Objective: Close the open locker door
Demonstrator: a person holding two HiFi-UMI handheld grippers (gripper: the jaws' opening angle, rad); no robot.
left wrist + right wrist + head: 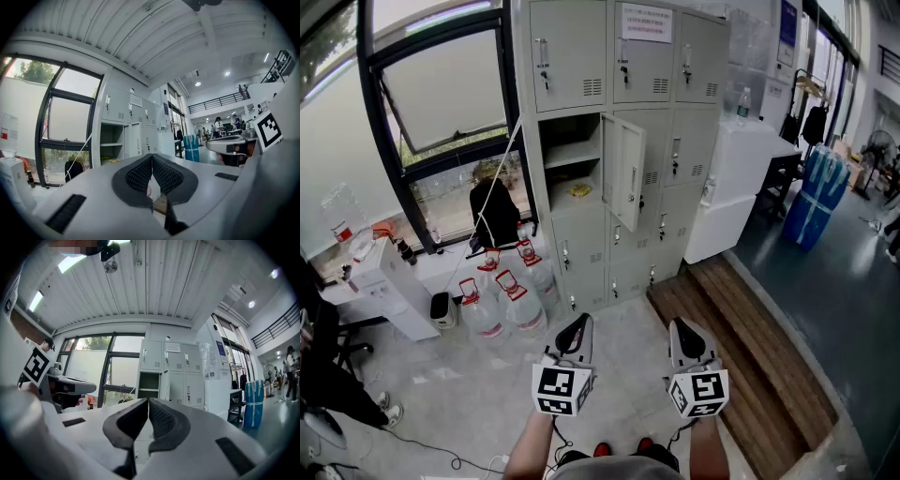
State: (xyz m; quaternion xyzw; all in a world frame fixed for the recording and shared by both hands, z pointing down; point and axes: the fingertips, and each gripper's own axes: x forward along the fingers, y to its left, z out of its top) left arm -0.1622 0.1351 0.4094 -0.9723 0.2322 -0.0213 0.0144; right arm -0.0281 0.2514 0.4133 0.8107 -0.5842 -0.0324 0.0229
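Observation:
A grey bank of lockers (656, 141) stands against the far wall. One door (627, 169) in the middle row hangs open toward me, and its compartment (572, 159) shows a shelf with a small yellow thing on it. Both grippers are held low, well short of the lockers. My left gripper (577, 323) is shut with nothing between its pads. My right gripper (682, 325) is shut and empty too. The lockers (129, 133) show small in the left gripper view, and the open compartment (148, 383) appears above the jaws in the right gripper view.
Several water jugs (502, 291) and a black bag (495, 214) sit by the window left of the lockers. A white cabinet (736, 183) stands to the right, with a wooden platform (741, 347) before it. A blue wrapped bundle (817, 192) is at far right.

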